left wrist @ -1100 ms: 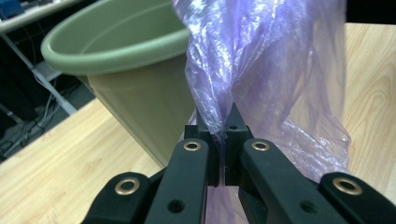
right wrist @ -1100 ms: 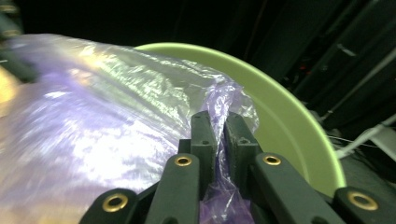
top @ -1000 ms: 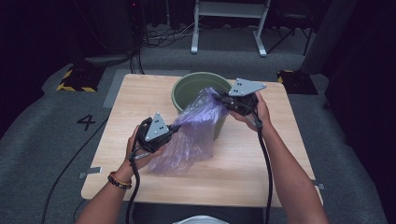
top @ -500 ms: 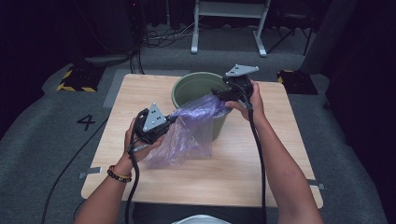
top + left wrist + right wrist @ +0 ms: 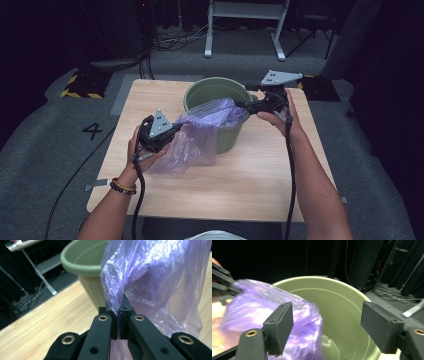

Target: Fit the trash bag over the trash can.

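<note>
The wooden bench (image 5: 240,175) carries everything, and on its far half stands the green bucket (image 5: 212,90), mouth up. The purple plastic bag (image 5: 197,135) is draped from the bucket's near rim down onto the bench toward me, so its long axis runs from the rim on my right down to my left hand. My left fingers (image 5: 117,312) are closed tight on a pinch of the bag's edge, beside the bucket's wall. My right fingers (image 5: 325,327) have just been opening and now stand wide apart above the bucket's mouth, gripping nothing; the bag's upper edge lies to their left, in front of 1 pad and partly over the rim. My right hand (image 5: 272,112) is nearer that upper edge, so I judge the next grab there is its job.
</note>
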{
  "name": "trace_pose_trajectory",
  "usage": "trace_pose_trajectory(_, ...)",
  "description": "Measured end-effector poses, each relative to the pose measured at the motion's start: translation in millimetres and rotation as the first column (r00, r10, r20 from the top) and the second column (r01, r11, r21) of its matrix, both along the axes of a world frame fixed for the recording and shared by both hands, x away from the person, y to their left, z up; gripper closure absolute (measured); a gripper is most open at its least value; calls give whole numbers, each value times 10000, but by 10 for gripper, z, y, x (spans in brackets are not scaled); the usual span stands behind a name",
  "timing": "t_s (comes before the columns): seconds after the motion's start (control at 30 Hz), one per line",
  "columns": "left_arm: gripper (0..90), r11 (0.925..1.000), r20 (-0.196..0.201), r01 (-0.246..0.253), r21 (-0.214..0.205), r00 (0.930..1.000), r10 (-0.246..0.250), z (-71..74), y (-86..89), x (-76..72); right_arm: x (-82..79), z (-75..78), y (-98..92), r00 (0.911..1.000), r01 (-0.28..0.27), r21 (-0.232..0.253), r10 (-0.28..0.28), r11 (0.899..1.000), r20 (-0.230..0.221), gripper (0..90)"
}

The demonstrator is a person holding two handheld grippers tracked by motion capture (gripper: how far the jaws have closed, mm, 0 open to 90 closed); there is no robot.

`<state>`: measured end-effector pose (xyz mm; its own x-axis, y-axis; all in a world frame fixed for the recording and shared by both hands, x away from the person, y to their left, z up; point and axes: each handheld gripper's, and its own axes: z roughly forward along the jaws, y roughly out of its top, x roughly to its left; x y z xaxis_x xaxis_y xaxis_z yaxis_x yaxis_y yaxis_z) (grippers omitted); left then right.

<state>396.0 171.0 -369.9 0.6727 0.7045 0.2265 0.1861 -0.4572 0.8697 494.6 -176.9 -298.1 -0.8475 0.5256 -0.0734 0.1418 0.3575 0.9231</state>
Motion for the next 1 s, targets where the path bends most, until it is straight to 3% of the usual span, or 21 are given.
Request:
trace_pose_trajectory(0.17, 900, 9997, -103, 230, -8, 9997, -230, -17, -26, -18, -138, -57, -20, 9990, -386, -531, 398, 9978, 206, 272)
trace_pose_trajectory(0.2, 900, 9990, -108, 441, -119, 9990, -442, -17, -50, -32, -191, -119, -15, 9956, -918, -865, 931, 9920, 108, 326)
trace_pose_trajectory(0.3, 900, 9982, -109, 594, -111, 9982, -595, -16, -87, -43, -244, -207, 17, 9920, -1208, -1589, 1250, 9799, 168, 434)
trace_pose_trajectory(0.43, 899, 9968, -92, 767, -206, 9970, -769, -14, -116, -51, -254, -254, 11, 9880, -1499, -1493, 1539, 9774, 156, 660)
trace_pose_trajectory(0.53, 899, 9954, -5, 948, -157, 9955, -948, -1, -129, -53, -226, -274, 41, 9912, -1213, -1876, 1290, 9747, 291, 799)
trace_pose_trajectory(0.7, 895, 9929, 60, 1168, -201, 9931, -1167, 25, -152, -54, -89, -304, 117, 9964, -711, -1988, 788, 9775, 313, 892)
trace_pose_trajectory(0.9, 860, 9890, -43, 1481, 7, 9890, -1480, 56, -228, -33, 150, -281, 205, 9987, 500, -1789, -503, 9826, 28, 864)
trace_pose_trajectory(1.0, 861, 9875, 6, 1558, 237, 9878, -1559, 74, -272, -26, 250, -282, 263, 9910, 1297, -2142, -1341, 9681, -58, 790)
